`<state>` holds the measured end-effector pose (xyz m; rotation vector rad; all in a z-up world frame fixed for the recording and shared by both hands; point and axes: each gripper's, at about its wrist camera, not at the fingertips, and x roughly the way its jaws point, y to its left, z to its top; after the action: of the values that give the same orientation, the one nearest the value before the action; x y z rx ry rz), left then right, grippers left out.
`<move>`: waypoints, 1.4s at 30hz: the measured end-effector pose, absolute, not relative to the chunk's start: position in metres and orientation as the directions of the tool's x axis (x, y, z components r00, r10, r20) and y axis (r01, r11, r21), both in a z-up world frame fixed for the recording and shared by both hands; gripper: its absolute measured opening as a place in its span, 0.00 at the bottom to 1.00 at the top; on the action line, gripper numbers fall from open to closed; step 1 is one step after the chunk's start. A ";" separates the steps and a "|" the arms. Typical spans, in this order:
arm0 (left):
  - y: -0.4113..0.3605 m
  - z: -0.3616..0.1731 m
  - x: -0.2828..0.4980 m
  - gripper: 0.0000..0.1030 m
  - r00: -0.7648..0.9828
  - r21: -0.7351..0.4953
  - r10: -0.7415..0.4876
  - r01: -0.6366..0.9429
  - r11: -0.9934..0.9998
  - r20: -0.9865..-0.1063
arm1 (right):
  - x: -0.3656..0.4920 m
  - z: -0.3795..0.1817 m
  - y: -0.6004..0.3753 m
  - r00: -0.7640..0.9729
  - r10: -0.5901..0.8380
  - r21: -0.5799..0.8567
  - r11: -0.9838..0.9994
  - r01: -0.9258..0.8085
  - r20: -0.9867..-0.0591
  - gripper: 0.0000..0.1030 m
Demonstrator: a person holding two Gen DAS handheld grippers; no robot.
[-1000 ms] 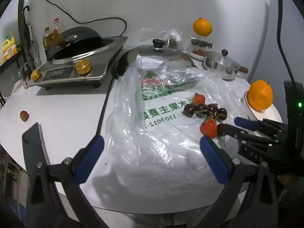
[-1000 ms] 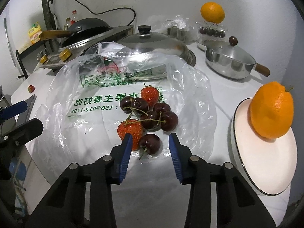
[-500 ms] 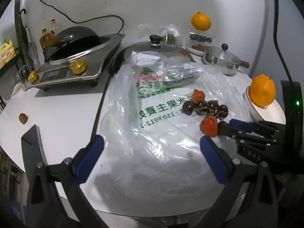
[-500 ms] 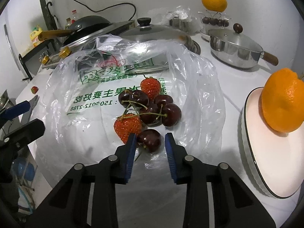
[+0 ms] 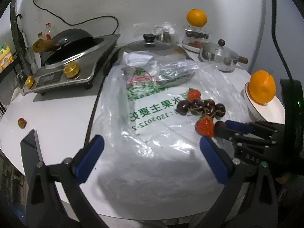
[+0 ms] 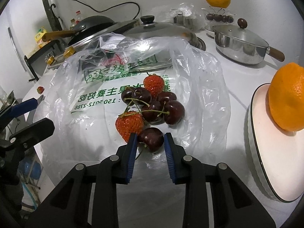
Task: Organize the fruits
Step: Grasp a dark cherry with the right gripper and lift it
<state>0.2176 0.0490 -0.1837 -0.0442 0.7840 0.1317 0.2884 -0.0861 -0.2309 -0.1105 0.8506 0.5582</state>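
Since a second ago the right gripper [image 6: 151,139] has closed its blue pads onto the dark red cherry [image 6: 151,139], which lies on the clear printed plastic bag [image 6: 199,87] beside a red strawberry [image 6: 129,124] (other cherries [image 6: 157,106] cluster just behind). The left gripper [image 5: 152,152] hovers wide open, holding nothing, above the bag's near edge. An orange [image 6: 287,96] rests on a white plate [image 6: 266,161].
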 end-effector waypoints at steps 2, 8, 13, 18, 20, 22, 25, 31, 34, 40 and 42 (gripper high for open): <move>0.046 -0.183 0.219 0.98 0.700 0.013 0.101 -0.131 0.991 -0.707 | 0.287 -0.227 -0.089 0.535 0.428 0.126 0.851 -0.510 -0.728 0.30; 0.035 -0.183 0.226 0.98 0.699 0.018 0.090 -0.110 0.994 -0.709 | 0.285 -0.212 -0.098 0.565 0.437 0.124 0.853 -0.507 -0.700 0.30; 0.027 -0.183 0.232 0.98 0.699 0.027 0.086 -0.096 0.995 -0.709 | 0.283 -0.197 -0.108 0.593 0.456 0.135 0.852 -0.505 -0.664 0.30; 0.019 -0.185 0.240 0.98 0.694 0.031 0.081 -0.084 0.996 -0.715 | 0.284 -0.184 -0.116 0.625 0.458 0.129 0.858 -0.497 -0.632 0.30; 0.015 -0.187 0.244 0.98 0.690 0.033 0.078 -0.078 0.996 -0.720 | 0.285 -0.180 -0.120 0.642 0.449 0.117 0.863 -0.491 -0.621 0.30; 0.011 -0.190 0.249 0.98 0.686 0.036 0.074 -0.070 0.997 -0.724 | 0.287 -0.178 -0.125 0.651 0.445 0.112 0.866 -0.487 -0.615 0.30; 0.004 -0.194 0.257 0.98 0.677 0.042 0.070 -0.058 0.997 -0.732 | 0.291 -0.177 -0.132 0.660 0.441 0.113 0.871 -0.478 -0.608 0.30; -0.010 -0.203 0.271 0.98 0.659 0.049 0.057 -0.031 0.998 -0.750 | 0.299 -0.178 -0.143 0.666 0.445 0.121 0.872 -0.474 -0.599 0.30; -0.016 -0.209 0.279 0.87 0.641 0.049 0.047 -0.014 0.999 -0.766 | 0.301 -0.179 -0.146 0.665 0.449 0.125 0.871 -0.476 -0.596 0.30; -0.026 -0.223 0.292 0.79 0.610 0.050 0.036 0.005 0.999 -0.792 | 0.305 -0.180 -0.152 0.665 0.453 0.131 0.870 -0.475 -0.594 0.30; -0.027 -0.225 0.295 0.75 0.602 0.045 0.030 0.011 0.999 -0.798 | 0.307 -0.181 -0.155 0.665 0.452 0.131 0.871 -0.474 -0.595 0.30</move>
<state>0.2952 -0.0271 -0.2252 0.0465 0.9248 0.0110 0.3072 -0.1547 -0.1815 -0.0356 0.6617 0.5226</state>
